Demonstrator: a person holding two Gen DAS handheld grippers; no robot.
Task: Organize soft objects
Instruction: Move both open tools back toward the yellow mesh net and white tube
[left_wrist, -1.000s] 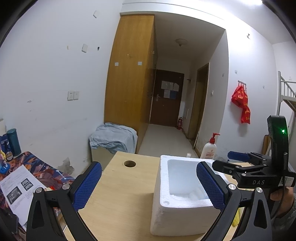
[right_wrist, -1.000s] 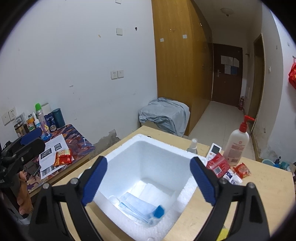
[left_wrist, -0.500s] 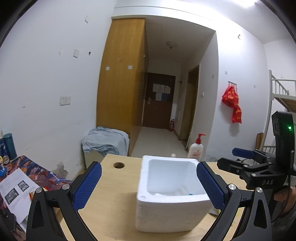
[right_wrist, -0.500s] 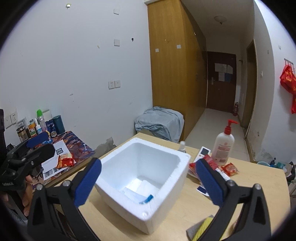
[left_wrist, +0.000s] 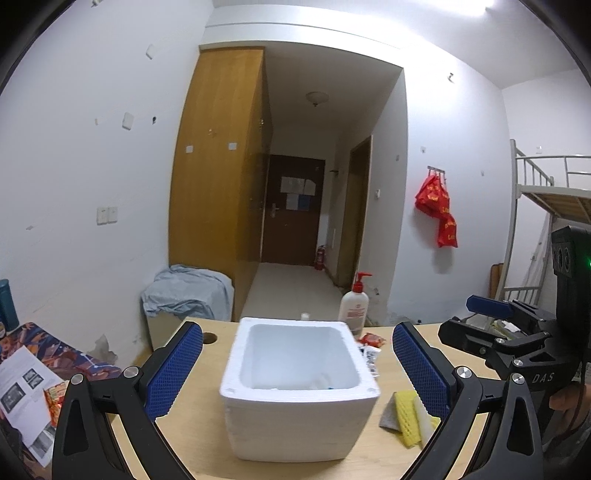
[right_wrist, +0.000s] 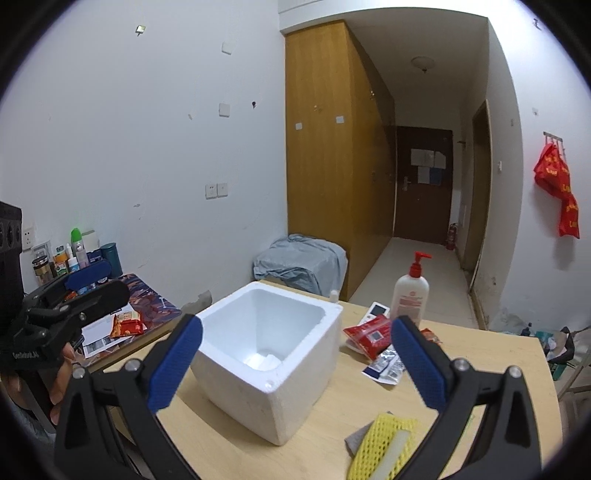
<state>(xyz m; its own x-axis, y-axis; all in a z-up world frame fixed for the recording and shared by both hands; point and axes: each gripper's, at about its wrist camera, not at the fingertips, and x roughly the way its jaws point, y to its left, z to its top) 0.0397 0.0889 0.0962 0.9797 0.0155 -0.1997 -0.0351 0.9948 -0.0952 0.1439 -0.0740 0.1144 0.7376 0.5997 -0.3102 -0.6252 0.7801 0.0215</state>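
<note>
While both the left gripper (left_wrist: 297, 363) and the right gripper (right_wrist: 297, 363) stood wide apart and empty, the foam box (right_wrist: 271, 350) sat mid-table. The yellow mesh pad (right_wrist: 380, 446), perhaps foam, lay near the front edge; a low, centred approach would suit it.

Evenly bright ceiling light, sharp pictures, fisheye-bent dark corners.

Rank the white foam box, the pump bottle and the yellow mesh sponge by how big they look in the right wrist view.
1. White foam box, clearly the largest.
2. and 3. Yellow mesh sponge and pump bottle look similar; the sponge lies nearer the camera and is partly cut off, so I won't rank them.
</note>
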